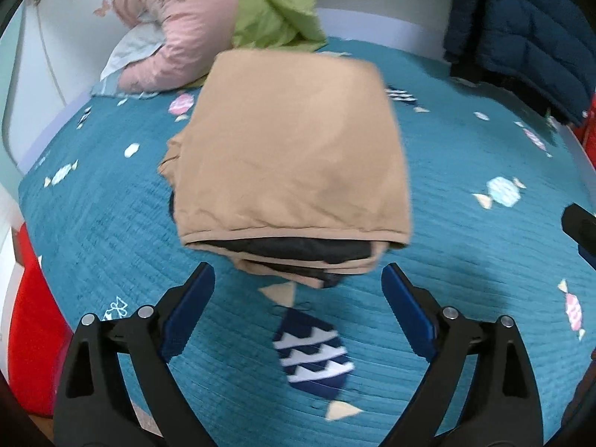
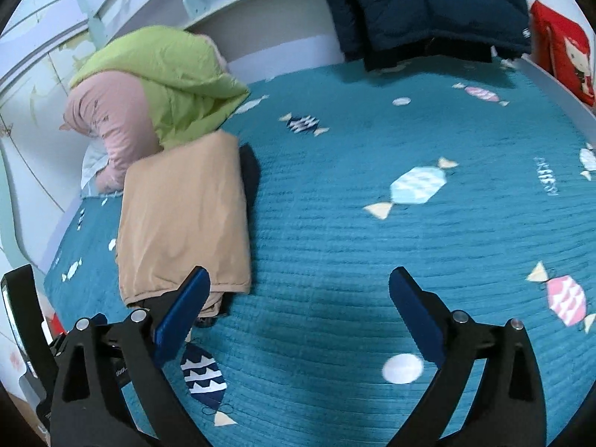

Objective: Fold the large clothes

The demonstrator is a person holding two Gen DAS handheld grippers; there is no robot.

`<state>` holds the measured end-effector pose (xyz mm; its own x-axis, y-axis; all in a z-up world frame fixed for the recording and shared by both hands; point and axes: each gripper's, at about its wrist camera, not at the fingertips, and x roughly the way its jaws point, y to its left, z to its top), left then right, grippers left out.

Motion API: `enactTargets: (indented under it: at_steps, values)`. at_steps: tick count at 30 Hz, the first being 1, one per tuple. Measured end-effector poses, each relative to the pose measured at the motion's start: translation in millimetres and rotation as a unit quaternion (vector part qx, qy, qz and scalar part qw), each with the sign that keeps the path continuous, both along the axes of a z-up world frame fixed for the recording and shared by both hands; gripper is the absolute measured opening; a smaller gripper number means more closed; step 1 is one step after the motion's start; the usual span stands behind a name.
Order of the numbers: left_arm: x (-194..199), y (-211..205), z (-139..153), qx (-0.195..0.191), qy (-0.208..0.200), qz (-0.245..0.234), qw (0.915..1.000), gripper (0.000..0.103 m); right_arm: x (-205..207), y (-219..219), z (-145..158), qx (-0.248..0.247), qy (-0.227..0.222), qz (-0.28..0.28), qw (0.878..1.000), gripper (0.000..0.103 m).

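Note:
A tan jacket with dark lining (image 1: 290, 149) lies folded into a thick rectangle on the teal bedspread (image 1: 465, 242). My left gripper (image 1: 298, 283) is open and empty, just in front of the bundle's near edge. In the right wrist view the folded tan jacket (image 2: 182, 219) lies to the left. My right gripper (image 2: 298, 287) is open and empty over the bare bedspread (image 2: 354, 260), with its left finger (image 2: 186, 305) overlapping the bundle's near corner in the picture.
A green jacket (image 1: 268, 3) and a pink garment (image 1: 178, 22) are heaped at the back left. A navy puffer jacket (image 1: 521, 29) hangs at the back right. Red items (image 1: 29, 335) sit beside the bed. The other gripper's body (image 2: 22, 320) shows at the left edge.

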<state>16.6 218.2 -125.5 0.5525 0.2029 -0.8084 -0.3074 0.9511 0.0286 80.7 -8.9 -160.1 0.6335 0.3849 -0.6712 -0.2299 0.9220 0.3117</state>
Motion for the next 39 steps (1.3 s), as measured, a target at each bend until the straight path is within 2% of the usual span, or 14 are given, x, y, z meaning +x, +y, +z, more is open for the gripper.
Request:
enactTargets:
  at_steps: [3, 5, 13, 18, 21, 24, 30, 33, 39]
  values:
    - [-2, -19, 19, -0.005, -0.011, -0.015, 0.9998, 0.091, -6, -16, 18, 0.004, -0.024, -0.009, 1.000, 0.094]
    - [-2, -26, 30, 0.000, -0.013, -0.006, 0.9999, 0.091, -10, -26, 32, 0.003, -0.044, -0.013, 0.999, 0.094]
    - [-15, -58, 87, -0.004, -0.063, -0.018, 0.9979, 0.091, -34, -62, 78, 0.000, -0.093, -0.038, 0.995, 0.095]
    - [-24, -78, 118, 0.011, -0.092, -0.035, 0.9951, 0.092, -48, -71, 98, -0.027, -0.123, -0.049, 0.991, 0.095]
    - [-28, -90, 134, 0.019, -0.101, -0.046, 0.9936, 0.093, -57, -72, 108, -0.023, -0.138, -0.043, 0.989, 0.095]
    - [-37, -101, 149, 0.017, -0.128, -0.058, 0.9899, 0.093, -63, -72, 115, -0.025, -0.148, -0.038, 0.988, 0.095]
    - [-50, -116, 163, 0.018, -0.146, -0.061, 0.9872, 0.093, -70, -74, 122, -0.034, -0.167, -0.037, 0.985, 0.095]
    - [-52, -122, 166, 0.017, -0.140, -0.060, 0.9882, 0.093, -73, -77, 124, -0.036, -0.174, -0.031, 0.984, 0.095]
    - [-57, -134, 170, 0.040, -0.138, -0.053, 0.9882, 0.093, -74, -82, 124, -0.045, -0.181, -0.039, 0.982, 0.095]
